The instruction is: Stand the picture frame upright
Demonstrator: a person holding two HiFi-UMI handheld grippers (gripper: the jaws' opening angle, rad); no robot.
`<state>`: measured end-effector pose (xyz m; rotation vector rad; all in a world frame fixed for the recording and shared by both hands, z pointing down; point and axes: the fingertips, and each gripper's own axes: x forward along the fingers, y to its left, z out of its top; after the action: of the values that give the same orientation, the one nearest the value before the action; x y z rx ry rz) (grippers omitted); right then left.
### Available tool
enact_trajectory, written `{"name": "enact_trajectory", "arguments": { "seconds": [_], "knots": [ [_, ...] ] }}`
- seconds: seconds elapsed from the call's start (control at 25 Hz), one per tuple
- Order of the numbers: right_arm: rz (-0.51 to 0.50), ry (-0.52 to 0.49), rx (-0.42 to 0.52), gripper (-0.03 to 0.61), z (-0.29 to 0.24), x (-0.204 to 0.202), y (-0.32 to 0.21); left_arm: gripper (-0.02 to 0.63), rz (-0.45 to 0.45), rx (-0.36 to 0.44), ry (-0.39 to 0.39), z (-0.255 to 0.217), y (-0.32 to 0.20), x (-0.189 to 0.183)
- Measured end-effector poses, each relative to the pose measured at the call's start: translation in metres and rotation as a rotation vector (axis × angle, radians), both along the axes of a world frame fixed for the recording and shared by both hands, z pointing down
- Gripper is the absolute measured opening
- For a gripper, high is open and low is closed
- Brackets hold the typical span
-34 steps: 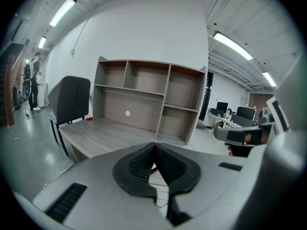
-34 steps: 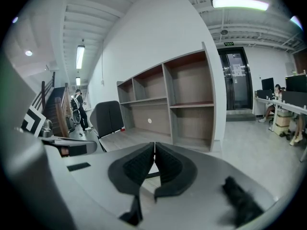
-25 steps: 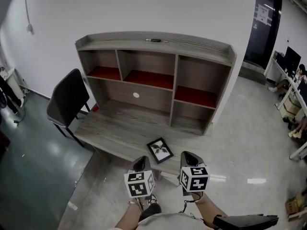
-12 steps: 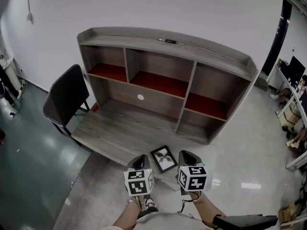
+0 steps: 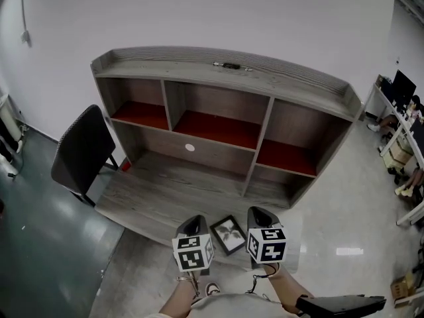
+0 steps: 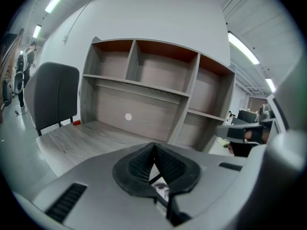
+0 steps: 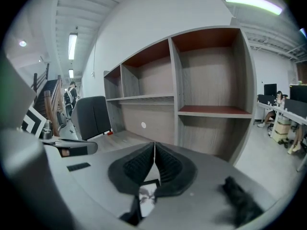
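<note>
- Picture frame (image 5: pixel 228 235): lay flat and face up at the near edge of the worktop (image 5: pixel 159 191), between the two gripper noses in the head view
- Left gripper (image 5: pixel 193 224): hovered just left of the frame, jaws pressed together with pads meeting at the tip, nothing held
- Right gripper (image 5: pixel 260 214): hovered just right of the frame, jaws likewise closed and empty
- Judged at the very start of the task: frame untouched, neither pair of jaws opened for a grip
- Risked being slid off the front edge onto the floor by a nudge from closed jaws, given how close to that edge it lay
- Risked slipping out of a pinch, with only a thin rim to catch and the frame flush on the wood
- Showed no back stand from above; likely to topple flat again if released without a lean or prop
</note>
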<state>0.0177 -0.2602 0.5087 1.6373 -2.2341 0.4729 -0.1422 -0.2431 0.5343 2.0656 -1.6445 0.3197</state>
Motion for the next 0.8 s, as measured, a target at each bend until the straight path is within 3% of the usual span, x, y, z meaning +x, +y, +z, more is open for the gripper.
{"name": "enact_trajectory", "arguments": {
  "seconds": [0.4,0.8],
  "knots": [
    [0.071,-0.033,-0.073,0.032,0.028,0.018,-0.005,0.012,0.056,-0.076,-0.035,0.024,-0.013,0.004],
    [-0.004,-0.042,-0.086,0.032,0.028,0.016,-0.023,0.012,-0.004,-0.095,-0.026,0.029,-0.017,0.003]
  ]
}}
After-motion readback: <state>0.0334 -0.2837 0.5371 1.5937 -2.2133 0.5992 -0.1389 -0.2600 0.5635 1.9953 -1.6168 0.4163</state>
